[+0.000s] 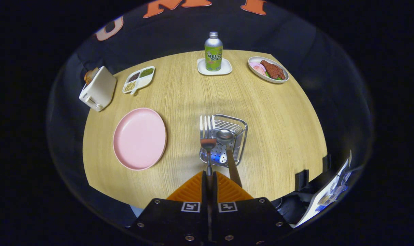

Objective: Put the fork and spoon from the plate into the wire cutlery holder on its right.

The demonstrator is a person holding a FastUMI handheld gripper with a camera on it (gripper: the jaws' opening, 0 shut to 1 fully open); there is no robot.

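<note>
Gripper (209, 177) closed tight on the fork (207, 131) handle, tines hanging over the wire cutlery holder (239, 136). Spoon (224, 136) already leans in the holder. Pink plate (139, 138) left of the holder lies bare. Last step, likely: lower the fork into the holder, then release.

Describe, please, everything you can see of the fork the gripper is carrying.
The fork looks like shiny metal with four tines and a thin handle. It points away from the gripper, whose fingers are shut on the handle, tines over the wire cutlery holder. A reddish patch, perhaps a reflection, sits at the base of the tines. The spoon lies just beside it, in the holder; whether they touch is unclear.
</note>
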